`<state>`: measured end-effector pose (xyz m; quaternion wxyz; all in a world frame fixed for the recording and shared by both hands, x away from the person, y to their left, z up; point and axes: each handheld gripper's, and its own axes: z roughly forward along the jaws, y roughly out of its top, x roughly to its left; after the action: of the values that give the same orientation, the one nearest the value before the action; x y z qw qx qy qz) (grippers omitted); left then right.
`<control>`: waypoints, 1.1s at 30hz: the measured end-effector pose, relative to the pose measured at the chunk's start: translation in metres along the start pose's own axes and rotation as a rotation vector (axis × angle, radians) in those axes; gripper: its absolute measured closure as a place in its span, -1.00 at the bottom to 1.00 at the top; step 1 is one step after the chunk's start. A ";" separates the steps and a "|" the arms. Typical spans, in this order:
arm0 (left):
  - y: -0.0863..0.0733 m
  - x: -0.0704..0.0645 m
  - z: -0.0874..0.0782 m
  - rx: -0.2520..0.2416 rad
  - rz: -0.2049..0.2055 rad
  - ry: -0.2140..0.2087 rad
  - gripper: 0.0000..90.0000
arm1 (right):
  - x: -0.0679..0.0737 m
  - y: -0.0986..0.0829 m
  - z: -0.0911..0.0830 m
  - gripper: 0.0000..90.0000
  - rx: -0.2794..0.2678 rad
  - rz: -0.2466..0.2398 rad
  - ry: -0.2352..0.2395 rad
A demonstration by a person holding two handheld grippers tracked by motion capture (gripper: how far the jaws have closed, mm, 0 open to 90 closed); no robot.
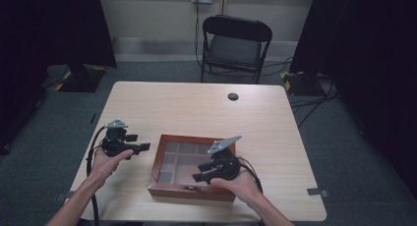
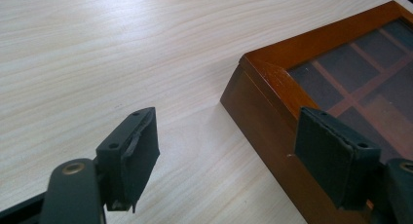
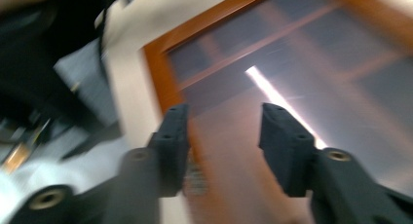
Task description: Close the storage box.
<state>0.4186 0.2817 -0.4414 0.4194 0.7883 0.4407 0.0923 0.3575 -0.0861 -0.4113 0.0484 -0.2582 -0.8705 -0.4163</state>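
A pale wood-grain table (image 1: 196,108) takes up the middle of the room, with a black folding chair (image 1: 235,45) pushed back beyond its far edge and grey carpet all around. Toward the person's side of the table sits a reddish-brown wooden box (image 1: 162,159) with a glass lid, dark compartments showing through the pane behind a grid of wooden dividers; it lies flat, a little right of the table's centre line and close to the near edge. The right gripper (image 1: 199,177) is held over the box's near right part, tilted, its grey three-cornered plate raised above it; in the right gripper view its jaws stand moderately apart with nothing between them, above the glass and the box's front rim, though that picture is blurred. The left gripper (image 1: 143,146) sits just beside the box's left side, above bare tabletop; in the left gripper view its jaws are spread wide and empty, one over the table, the other over the box's corner edge. A small dark round cap (image 1: 233,96) lies on the table's far side.
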 end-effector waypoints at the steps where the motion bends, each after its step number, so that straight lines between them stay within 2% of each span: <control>1: 0.000 -0.001 0.000 0.001 0.000 0.006 -0.47 | -0.004 0.000 -0.007 0.11 -0.027 0.018 -0.028; 3: 0.001 -0.002 0.000 0.009 0.004 0.008 -0.47 | -0.015 -0.003 -0.022 -0.05 -0.085 0.065 -0.085; 6: 0.002 -0.004 0.000 0.001 0.007 0.000 -0.47 | -0.028 -0.011 -0.039 -0.18 -0.123 0.109 -0.149; 8: 0.005 -0.009 -0.002 -0.014 0.013 -0.007 -0.47 | -0.037 -0.020 -0.050 -0.20 -0.122 0.135 -0.193; 9: 0.006 -0.011 -0.003 -0.011 0.032 -0.006 -0.47 | -0.041 -0.026 -0.055 -0.23 -0.124 0.156 -0.208; 10: 0.006 -0.011 -0.003 -0.011 0.032 -0.006 -0.47 | -0.045 -0.032 -0.059 -0.26 -0.130 0.175 -0.229; 11: 0.007 -0.012 -0.004 0.003 0.053 0.000 -0.47 | -0.045 -0.032 -0.059 -0.26 -0.130 0.175 -0.229; 12: 0.007 -0.013 -0.004 0.009 0.063 0.002 -0.47 | -0.050 -0.038 -0.063 -0.30 -0.130 0.195 -0.254; 13: 0.006 -0.012 -0.006 0.013 0.062 0.010 -0.47 | -0.058 -0.049 -0.071 -0.39 -0.129 0.238 -0.300; 14: 0.006 -0.012 -0.006 0.013 0.062 0.010 -0.47 | -0.063 -0.055 -0.075 -0.43 -0.129 0.258 -0.323; 15: 0.003 -0.009 -0.009 0.018 0.056 0.029 -0.47 | -0.068 -0.060 -0.079 -0.51 -0.135 0.280 -0.358; 16: 0.003 -0.009 -0.009 0.018 0.056 0.029 -0.47 | -0.068 -0.060 -0.079 -0.51 -0.135 0.280 -0.358; 17: -0.002 -0.005 -0.010 0.034 0.034 0.033 -0.47 | -0.078 -0.073 -0.088 -0.58 -0.142 0.323 -0.431; 18: -0.004 -0.003 -0.011 0.054 0.039 0.050 -0.47 | -0.081 -0.077 -0.091 -0.64 -0.142 0.335 -0.460; 19: -0.007 -0.001 -0.012 0.059 0.033 0.060 -0.47 | -0.086 -0.083 -0.093 -0.70 -0.136 0.348 -0.492; 22: -0.017 0.009 -0.013 0.077 0.015 0.077 -0.47 | -0.104 -0.100 -0.093 -0.66 -0.089 0.405 -0.550; 24: -0.023 0.015 -0.012 0.091 -0.004 0.087 -0.48 | -0.115 -0.106 -0.090 -0.66 -0.039 0.470 -0.575; 25: -0.026 0.018 -0.012 0.094 0.000 0.088 -0.50 | -0.119 -0.108 -0.090 -0.66 -0.025 0.479 -0.582; 27: -0.028 0.024 -0.010 0.103 0.001 0.097 -0.53 | -0.124 -0.113 -0.088 -0.67 -0.004 0.512 -0.633; 28: -0.030 0.027 -0.009 0.112 -0.006 0.111 -0.57 | -0.125 -0.115 -0.087 -0.67 0.012 0.524 -0.638; 29: -0.031 0.029 -0.006 0.129 -0.024 0.127 -0.57 | -0.126 -0.117 -0.085 -0.67 0.032 0.529 -0.644; 30: -0.033 0.031 -0.004 0.154 -0.028 0.143 -0.56 | -0.126 -0.118 -0.084 -0.67 0.041 0.525 -0.674; 31: -0.034 0.032 -0.002 0.169 -0.034 0.162 -0.56 | -0.125 -0.119 -0.083 -0.67 0.044 0.527 -0.709; 33: -0.037 0.034 0.001 0.180 -0.036 0.177 -0.56 | -0.124 -0.120 -0.082 -0.69 0.031 0.529 -0.728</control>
<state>0.4165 0.3170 -0.4773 0.3079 0.8035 0.4966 0.1142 0.3946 -0.2604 -0.4796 -0.1522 -0.6008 -0.7409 -0.2586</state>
